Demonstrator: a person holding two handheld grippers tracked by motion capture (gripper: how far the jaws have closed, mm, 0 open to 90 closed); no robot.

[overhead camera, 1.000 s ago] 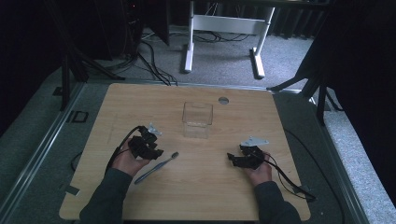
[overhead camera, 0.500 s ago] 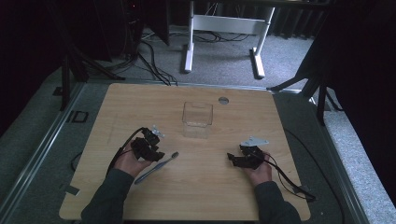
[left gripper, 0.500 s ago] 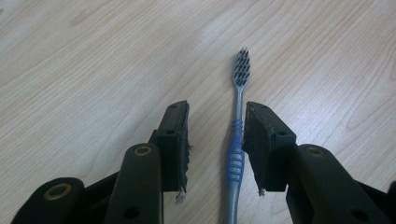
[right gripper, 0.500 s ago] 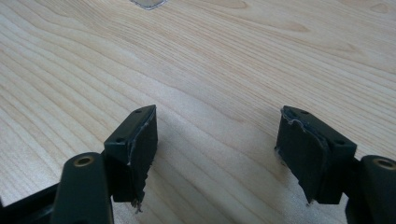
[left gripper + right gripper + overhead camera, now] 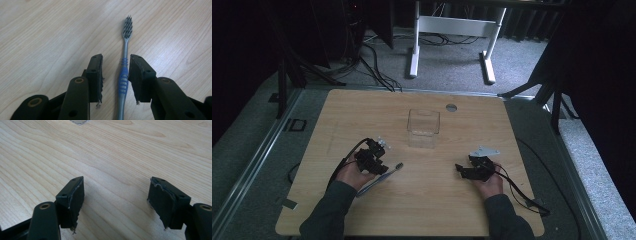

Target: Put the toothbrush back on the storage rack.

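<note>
High view: the left gripper [image 5: 379, 159] sits at lower left of the table [image 5: 522, 200] over the toothbrush [image 5: 382, 178]; the clear cup [image 5: 423, 128] stands empty at centre, the right gripper [image 5: 463, 170] idle at lower right. Left gripper view: its jaws have just been closing around the blue handle [image 5: 123, 80], one pad touching, not yet clamped. Right gripper view: jaws wide, empty. Grasp, lift and placing seemingly remain.
</note>
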